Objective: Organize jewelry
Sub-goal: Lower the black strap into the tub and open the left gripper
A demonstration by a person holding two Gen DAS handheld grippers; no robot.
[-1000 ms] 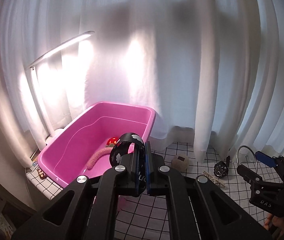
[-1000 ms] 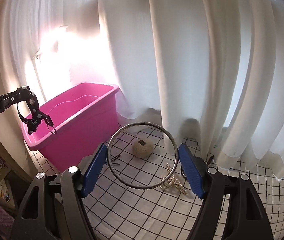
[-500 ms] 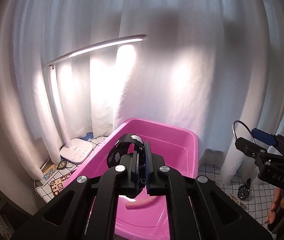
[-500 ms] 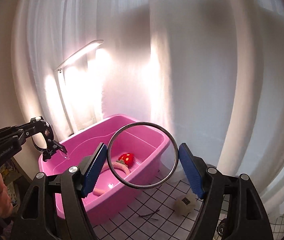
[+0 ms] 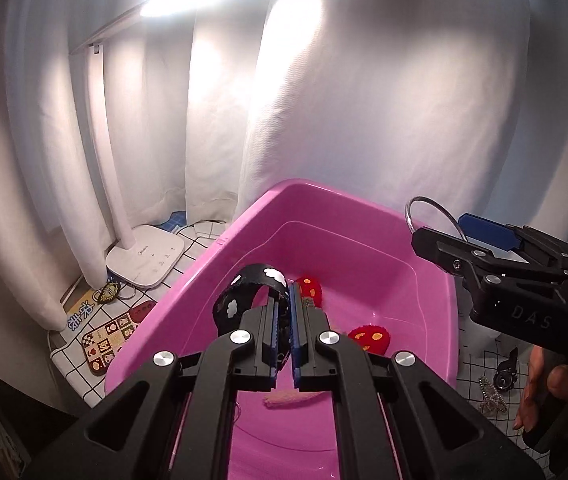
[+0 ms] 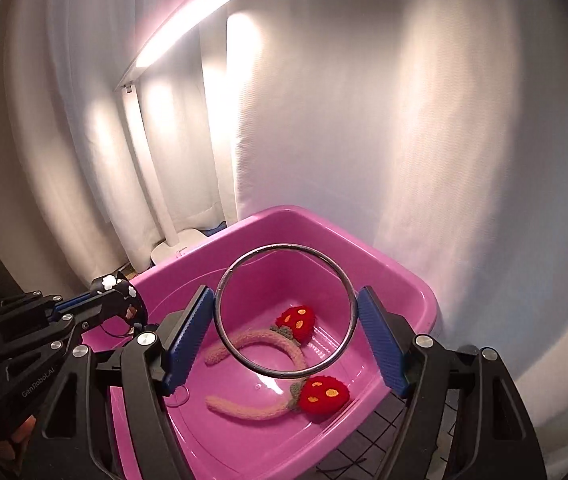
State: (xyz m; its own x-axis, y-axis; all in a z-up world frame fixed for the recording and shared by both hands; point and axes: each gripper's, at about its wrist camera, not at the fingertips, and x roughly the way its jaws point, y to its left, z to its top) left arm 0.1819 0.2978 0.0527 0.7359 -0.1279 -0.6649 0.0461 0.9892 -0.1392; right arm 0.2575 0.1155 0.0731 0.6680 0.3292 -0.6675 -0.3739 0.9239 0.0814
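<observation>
Within the last second both claws travelled from the surface to above the pink bin (image 6: 423, 292). The left claw (image 5: 282, 320), nearly closed, gripped the black strap (image 5: 250, 284); the right claw (image 6: 285, 336), spread wide, gripped the metal ring (image 6: 284, 248). A strawberry headband (image 6: 280, 344) lay inside. Release appeared imminent.

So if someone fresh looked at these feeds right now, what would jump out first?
The pink tub fills both views, with a fuzzy strawberry headband lying in it. Above it the right gripper holds a metal ring, and the left gripper pinches a black cloud-print band. The lit desk lamp glares behind the tub.
</observation>
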